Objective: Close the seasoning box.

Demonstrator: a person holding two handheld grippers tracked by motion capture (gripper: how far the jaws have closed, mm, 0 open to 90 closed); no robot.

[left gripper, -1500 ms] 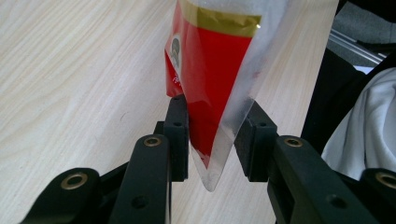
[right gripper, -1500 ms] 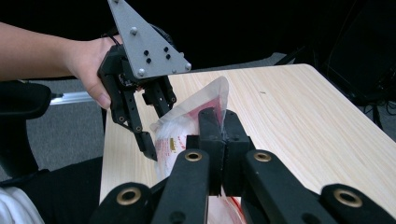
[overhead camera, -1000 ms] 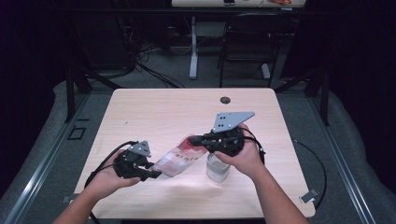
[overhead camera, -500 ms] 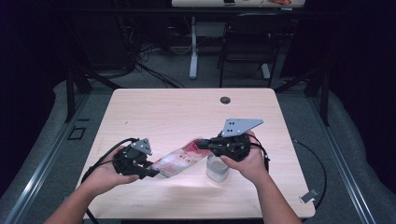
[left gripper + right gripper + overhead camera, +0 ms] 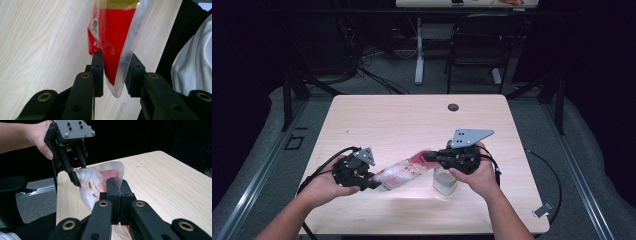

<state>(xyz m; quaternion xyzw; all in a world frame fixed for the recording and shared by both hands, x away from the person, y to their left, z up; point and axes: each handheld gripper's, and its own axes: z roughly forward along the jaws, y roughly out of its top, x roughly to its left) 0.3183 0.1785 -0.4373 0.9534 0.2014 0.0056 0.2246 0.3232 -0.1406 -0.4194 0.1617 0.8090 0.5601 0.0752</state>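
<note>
A clear plastic bag with red print (image 5: 404, 172) hangs stretched between my two grippers above the wooden table (image 5: 412, 120). My left gripper (image 5: 374, 182) holds the bag's lower left end; in the left gripper view the bag's corner (image 5: 112, 37) fills the gap between the jaws (image 5: 114, 72), which have just been closing on it. My right gripper (image 5: 427, 156) is shut on the bag's upper right edge; in the right gripper view the film (image 5: 92, 182) is pinched between the closed jaws (image 5: 119, 187). The left gripper (image 5: 79, 171) shows beyond it.
A small clear jar (image 5: 445, 180) stands on the table under my right hand. A dark round grommet (image 5: 453, 107) sits near the table's far edge. A chair (image 5: 482, 45) and a desk leg stand behind the table. The person's white clothing (image 5: 190, 62) lies beside the near edge.
My right gripper has sunk slightly toward the table with its end of the bag. The left gripper has stayed in place on the other end.
</note>
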